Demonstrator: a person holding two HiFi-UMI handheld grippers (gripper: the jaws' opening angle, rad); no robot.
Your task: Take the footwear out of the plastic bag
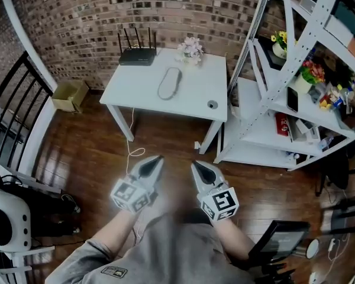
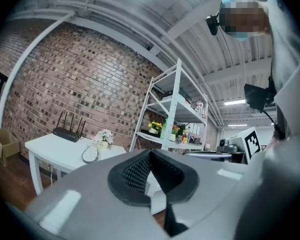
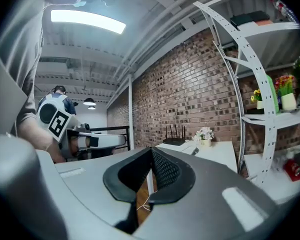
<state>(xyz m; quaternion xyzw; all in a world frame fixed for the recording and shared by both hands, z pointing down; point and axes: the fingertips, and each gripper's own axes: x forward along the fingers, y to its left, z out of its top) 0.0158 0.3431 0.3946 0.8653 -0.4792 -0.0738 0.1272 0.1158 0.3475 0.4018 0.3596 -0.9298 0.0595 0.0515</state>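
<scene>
No plastic bag or footwear shows in any view. In the head view my left gripper (image 1: 156, 159) and right gripper (image 1: 196, 165) are held side by side in front of the person's body, over the wooden floor, pointing toward a white table (image 1: 136, 90). Both are shut with nothing between the jaws. In the left gripper view the left gripper (image 2: 150, 152) has its dark pads closed together, and the table (image 2: 50, 146) lies ahead on the left. The right gripper (image 3: 151, 149) in the right gripper view looks the same, with the table (image 3: 217, 151) ahead on the right.
On the table are a black router (image 1: 137, 55), a small pot of flowers (image 1: 191, 49), a looped grey cable (image 1: 170, 83) and a small round object (image 1: 212, 105). A white shelf rack (image 1: 272, 93) stands to the right, a cardboard box (image 1: 70, 94) and a black railing (image 1: 12, 120) to the left.
</scene>
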